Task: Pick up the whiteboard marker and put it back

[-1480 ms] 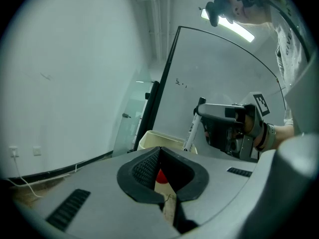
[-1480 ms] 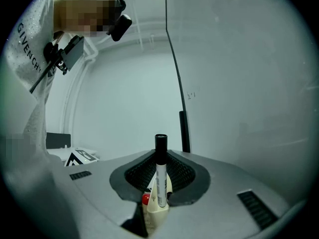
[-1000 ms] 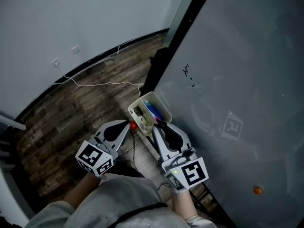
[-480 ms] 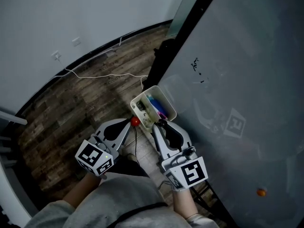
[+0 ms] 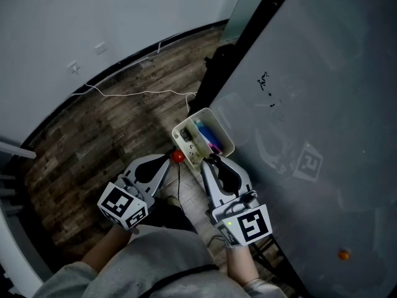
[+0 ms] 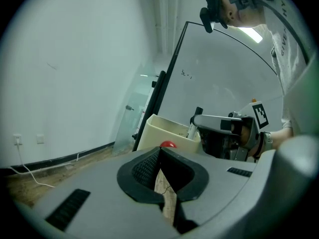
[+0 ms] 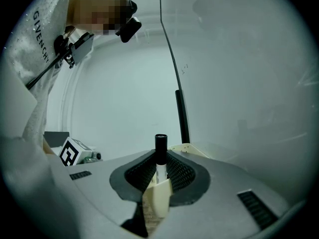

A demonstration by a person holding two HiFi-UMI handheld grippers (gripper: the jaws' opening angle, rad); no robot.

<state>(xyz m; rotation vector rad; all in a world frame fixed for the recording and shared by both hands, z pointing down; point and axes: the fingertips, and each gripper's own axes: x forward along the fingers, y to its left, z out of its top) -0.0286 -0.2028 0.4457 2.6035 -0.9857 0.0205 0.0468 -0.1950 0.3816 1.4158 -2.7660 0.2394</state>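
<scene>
1. I carry two grippers, side by side, and both point at the same box.
2. On my right gripper (image 7: 160,177) the jaws are clamped on one whiteboard marker (image 7: 160,144). It stands upright between the pads with its black cap up.
3. On my left gripper (image 6: 160,159) the jaws are pressed together with nothing between them.
4. One cream box (image 6: 157,132) sits against the lower edge of the one whiteboard (image 5: 322,92). The marker is at the box's near rim, but I cannot tell whether its lower end is inside.
5. In the box I can count two coloured items, one blue (image 5: 200,129) and one magenta (image 5: 214,146).
6. One red round thing (image 5: 178,156) lies just beside the box, at my left jaws' tips.
7. One orange dot (image 5: 343,254) sits on the whiteboard, well apart from the box.
8. One white cable (image 5: 136,92) runs across the wooden floor (image 5: 105,141).
</scene>
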